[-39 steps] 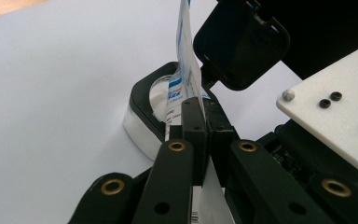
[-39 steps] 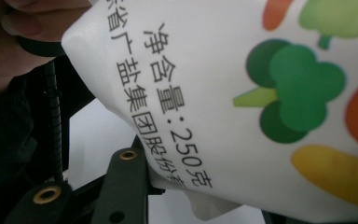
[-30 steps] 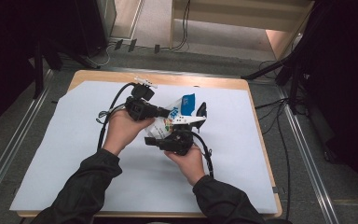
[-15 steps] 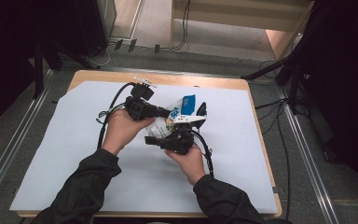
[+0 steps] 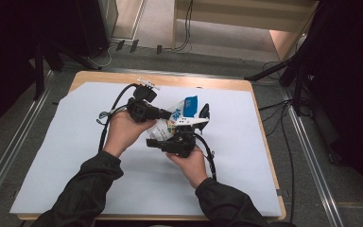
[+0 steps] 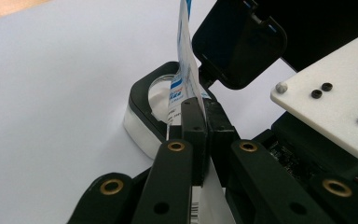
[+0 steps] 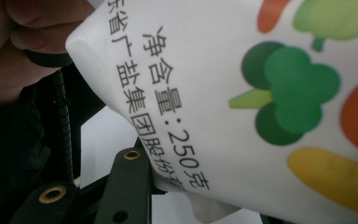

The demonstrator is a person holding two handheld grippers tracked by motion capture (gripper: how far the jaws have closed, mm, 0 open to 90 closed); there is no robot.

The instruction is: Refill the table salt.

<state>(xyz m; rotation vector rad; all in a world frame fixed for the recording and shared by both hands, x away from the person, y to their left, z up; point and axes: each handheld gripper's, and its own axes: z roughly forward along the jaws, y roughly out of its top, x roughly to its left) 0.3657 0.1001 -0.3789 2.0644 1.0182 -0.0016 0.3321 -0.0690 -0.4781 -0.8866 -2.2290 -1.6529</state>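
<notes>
One white printed bag (image 5: 172, 124), two tools, left (image 5: 163, 113) and right (image 5: 152, 143), one table (image 5: 246, 86)

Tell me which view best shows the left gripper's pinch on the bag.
The left gripper view: the left gripper has its jaws shut on the thin edge of the bag. The high view shows that gripper small, at the bag's side. The right gripper view shows the bag's printed face.

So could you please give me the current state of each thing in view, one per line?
Printed bag: lifted off the table, held by both grippers.
Left gripper: shut on the bag's thin flat edge.
Right gripper: closed on the bag's bulging body.
White sheet: lying flat on the table.
</notes>
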